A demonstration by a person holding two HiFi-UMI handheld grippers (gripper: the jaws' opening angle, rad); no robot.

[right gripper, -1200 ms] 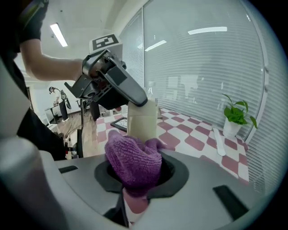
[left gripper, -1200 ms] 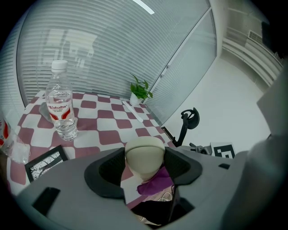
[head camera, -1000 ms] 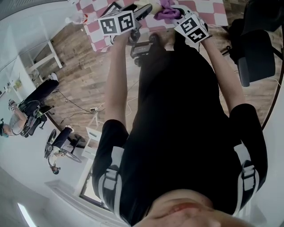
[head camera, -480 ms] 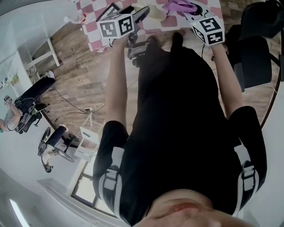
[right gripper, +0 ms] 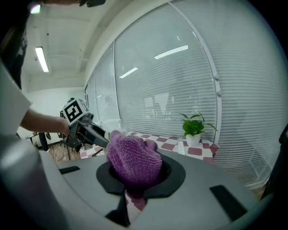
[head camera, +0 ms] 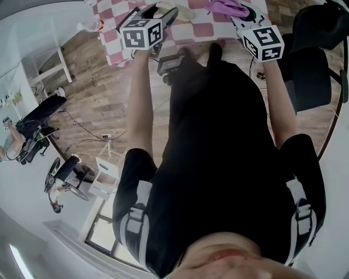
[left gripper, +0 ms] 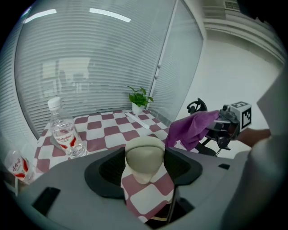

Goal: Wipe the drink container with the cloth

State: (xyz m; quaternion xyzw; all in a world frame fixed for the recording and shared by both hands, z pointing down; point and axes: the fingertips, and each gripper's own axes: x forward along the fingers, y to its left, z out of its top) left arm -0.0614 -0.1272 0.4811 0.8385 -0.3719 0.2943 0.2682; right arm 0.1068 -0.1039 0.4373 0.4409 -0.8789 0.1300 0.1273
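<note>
**A:** Where is the drink container (left gripper: 144, 155) right now?

**B:** It's a cream, round-topped thing sitting between the jaws of the left gripper (head camera: 170, 13). The pads press on it from both sides, so it is firmly grasped. It hangs in the air over the pink-and-white checked surface (left gripper: 103, 130), not resting on it

**A:** And the cloth (right gripper: 134, 161)?

**B:** It's purple and bunched up, and the jaws of the right gripper (left gripper: 212, 126) are clenched almost together on it. A fold droops below them

**A:** Are the cloth and the container touching?

**B:** No. In the head view a strip of the checked surface shows between them, so they are apart, with the cloth on the container's right. Each gripper shows in the other's view, both raised above the surface

**A:** What else stands on the surface?

**B:** A clear water bottle (left gripper: 64, 134) with a white cap and a red label stands upright off to the left, well apart from the container. A small potted plant (left gripper: 138, 99) in a white pot stands at the far edge, near the window blinds
</note>
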